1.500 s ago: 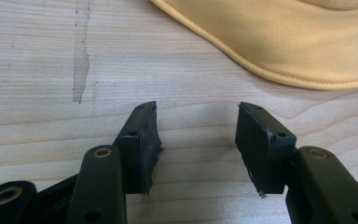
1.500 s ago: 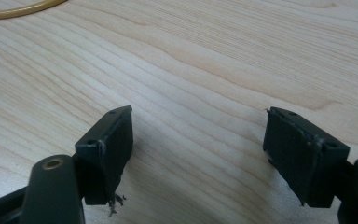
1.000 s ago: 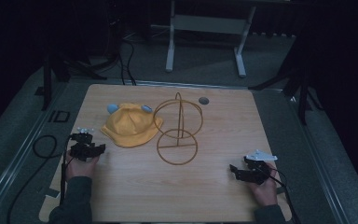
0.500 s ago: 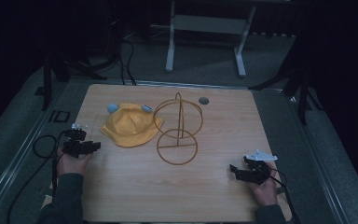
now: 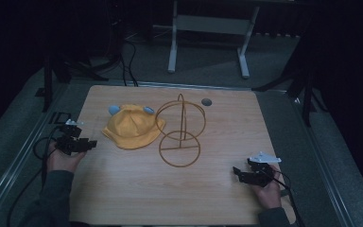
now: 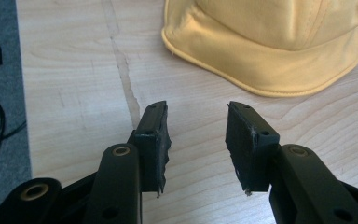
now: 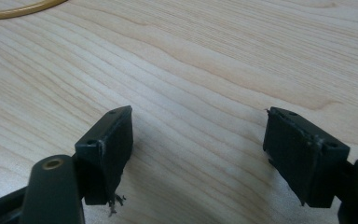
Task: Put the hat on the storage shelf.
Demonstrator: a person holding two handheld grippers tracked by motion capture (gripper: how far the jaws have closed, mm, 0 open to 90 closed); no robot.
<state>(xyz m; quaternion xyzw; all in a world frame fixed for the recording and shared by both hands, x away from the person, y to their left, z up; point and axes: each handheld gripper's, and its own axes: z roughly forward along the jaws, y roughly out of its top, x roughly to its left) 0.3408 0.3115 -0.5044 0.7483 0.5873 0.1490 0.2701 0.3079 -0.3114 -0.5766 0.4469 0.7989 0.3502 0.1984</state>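
A yellow hat with two small blue ears lies on the wooden table at the left of centre; its brim shows close ahead in the left gripper view. Beside it stands a thin wire hat stand with a round base ring and an upright hoop. My left gripper rests at the table's left edge, a short way left of the hat, open with nothing between its fingers. My right gripper sits near the front right, open over bare wood, apart from the stand.
A small grey round disc sits at the table's back edge. Grey floor with black cables lies off the left edge. A white-legged frame stands beyond the table. An arc of the stand's base ring shows at top left in the right gripper view.
My left gripper has moved back and left toward the table's left edge, away from the hat. The right gripper has stayed put.
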